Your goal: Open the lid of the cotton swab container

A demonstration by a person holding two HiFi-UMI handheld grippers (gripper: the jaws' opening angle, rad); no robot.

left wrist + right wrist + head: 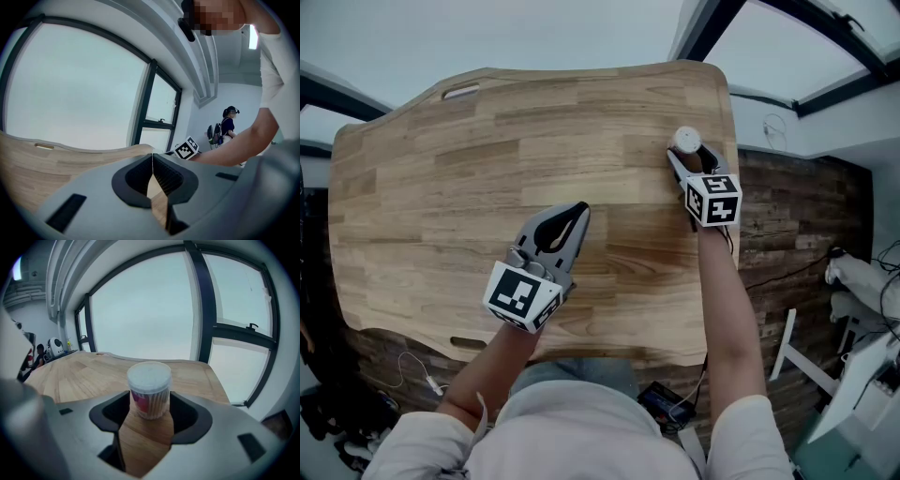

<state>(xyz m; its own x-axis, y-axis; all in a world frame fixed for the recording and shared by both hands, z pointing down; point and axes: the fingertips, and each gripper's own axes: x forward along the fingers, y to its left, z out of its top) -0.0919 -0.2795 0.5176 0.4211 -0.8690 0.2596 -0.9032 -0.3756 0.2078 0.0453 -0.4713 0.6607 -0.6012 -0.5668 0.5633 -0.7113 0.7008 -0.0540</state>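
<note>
Only the right gripper view shows the red label on the clear, white-lidded cotton swab container (149, 390), upright at the table's far right, between the open jaws of the right gripper (149, 404); left gripper (153, 164) closed, empty

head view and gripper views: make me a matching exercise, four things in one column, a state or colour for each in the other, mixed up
1 left gripper
2 right gripper
3 container
4 table

a upright, lid on
b jaws apart
c light wood
d jaws together

Pairs: 1-d, 2-b, 3-a, 4-c
</note>
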